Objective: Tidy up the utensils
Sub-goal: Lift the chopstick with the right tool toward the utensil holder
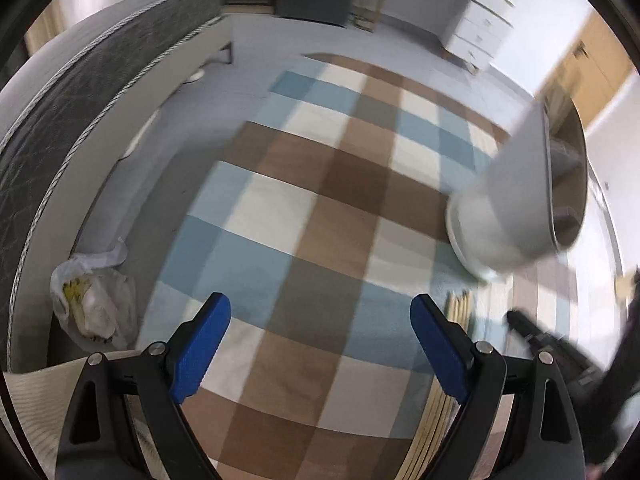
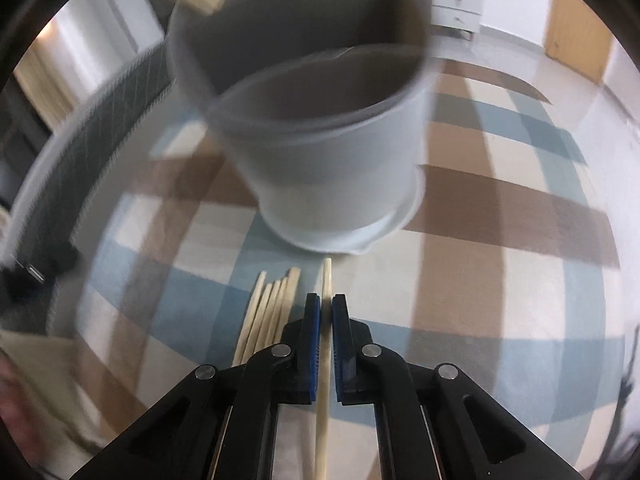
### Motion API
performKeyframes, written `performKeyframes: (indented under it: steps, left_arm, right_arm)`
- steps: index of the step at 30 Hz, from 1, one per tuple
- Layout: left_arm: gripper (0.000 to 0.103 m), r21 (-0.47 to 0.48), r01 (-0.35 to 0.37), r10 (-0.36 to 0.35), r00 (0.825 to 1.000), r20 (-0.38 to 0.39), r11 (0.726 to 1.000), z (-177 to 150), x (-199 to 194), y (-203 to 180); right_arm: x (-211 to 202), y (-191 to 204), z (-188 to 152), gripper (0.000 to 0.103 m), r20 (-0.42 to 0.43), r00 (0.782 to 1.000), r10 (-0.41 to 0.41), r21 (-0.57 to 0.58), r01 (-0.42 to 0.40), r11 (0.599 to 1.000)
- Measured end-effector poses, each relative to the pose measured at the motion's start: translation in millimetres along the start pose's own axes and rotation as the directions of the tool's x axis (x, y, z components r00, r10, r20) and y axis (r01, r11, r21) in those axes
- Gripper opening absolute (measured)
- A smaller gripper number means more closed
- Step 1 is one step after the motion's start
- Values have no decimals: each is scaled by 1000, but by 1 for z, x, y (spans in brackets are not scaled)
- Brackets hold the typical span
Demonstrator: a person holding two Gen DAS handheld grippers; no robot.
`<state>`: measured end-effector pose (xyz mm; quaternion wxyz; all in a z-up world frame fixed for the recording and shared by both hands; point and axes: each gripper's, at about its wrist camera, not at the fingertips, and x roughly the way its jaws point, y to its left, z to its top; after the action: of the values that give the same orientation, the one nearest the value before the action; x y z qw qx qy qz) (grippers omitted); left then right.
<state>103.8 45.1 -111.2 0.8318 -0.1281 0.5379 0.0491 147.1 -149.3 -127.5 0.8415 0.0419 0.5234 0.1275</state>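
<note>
Blue pads of the right gripper [image 2: 326,308] are pinched onto a single wooden chopstick [image 2: 325,360], which runs lengthwise between them, its far tip poking out ahead toward the base of the white utensil holder [image 2: 332,184]. That holder (a pale tub with a divider wall across its inside) stands upright on the checked rug [image 2: 500,248] just beyond the tip, not touching it as far as the blur lets one judge. Left of the closed jaws, a bundle of loose chopsticks [image 2: 268,312] lies flat on the rug, close beside the gripper.

From the left wrist view, the left gripper [image 1: 320,344] hangs with its jaws spread wide and nothing between them, over bare rug. Open floor stretches ahead of it. A mattress edge [image 1: 80,100] bounds the room on the left, with a plastic bag [image 1: 94,304] at its foot; the holder [image 1: 516,200] stands off to the right, and white drawers [image 1: 476,36] sit at the far wall.
</note>
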Motion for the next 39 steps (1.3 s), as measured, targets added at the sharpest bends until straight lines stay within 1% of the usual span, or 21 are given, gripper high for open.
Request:
performKeyframes:
  steps: [2, 5, 8, 10, 12, 16, 18, 19, 20, 25, 30, 35, 38, 39]
  left_arm:
    - [88, 56, 14, -13, 1000, -19, 998, -6, 6, -14]
    - [88, 131, 45, -39, 998, -47, 990, -16, 13, -33]
    - [88, 234, 18, -5, 998, -56, 972, -29, 21, -54]
    - [88, 256, 17, 4, 997, -81, 966, -35, 27, -58]
    - [88, 255, 25, 3, 994, -111, 967, -41, 32, -59]
    - [88, 279, 15, 21, 992, -126, 960, -50, 36, -64]
    - [88, 302, -9, 49, 991, -125, 953, -54, 38, -68]
    - [88, 320, -33, 76, 989, -126, 947, -57, 41, -69]
    - [88, 323, -41, 87, 988, -129, 946, -58, 42, -69]
    - [88, 284, -32, 76, 987, -144, 958, -58, 39, -63]
    - [88, 278, -42, 83, 987, -137, 960, -52, 45, -59]
    - [88, 226, -8, 47, 985, -166, 974, -50, 51, -54]
    - [88, 244, -14, 54, 986, -157, 970, -47, 53, -59]
    - [88, 264, -31, 73, 986, -152, 964, -48, 55, -62]
  right_arm:
    - [-20, -13, 1, 5, 51, 998, 39, 54, -42, 998]
    - [-40, -27, -4, 5, 103, 991, 80, 106, -91, 990]
    - [-58, -42, -11, 5, 143, 983, 113, 156, -136, 978]
    - [-62, -44, -13, 5, 163, 979, 122, 176, -151, 973]
    - [-69, -47, -14, 5, 181, 975, 131, 188, -165, 968]
    - [-86, -47, -16, 5, 225, 968, 109, 178, -151, 972]
    - [-88, -48, -16, 5, 232, 967, 101, 176, -144, 974]
    - [-89, -49, -17, 5, 235, 967, 102, 177, -146, 973]
    - [-89, -51, -17, 5, 237, 966, 102, 177, -146, 973]
    - [-95, -54, -17, 5, 258, 960, 106, 175, -155, 972]
    - [-95, -57, -16, 5, 260, 959, 115, 189, -167, 968]
    - [-91, -58, -15, 5, 253, 961, 112, 199, -165, 966]
    - [-89, -60, -15, 5, 247, 963, 110, 211, -164, 964]
    - [-89, -60, -15, 5, 246, 963, 110, 213, -164, 963]
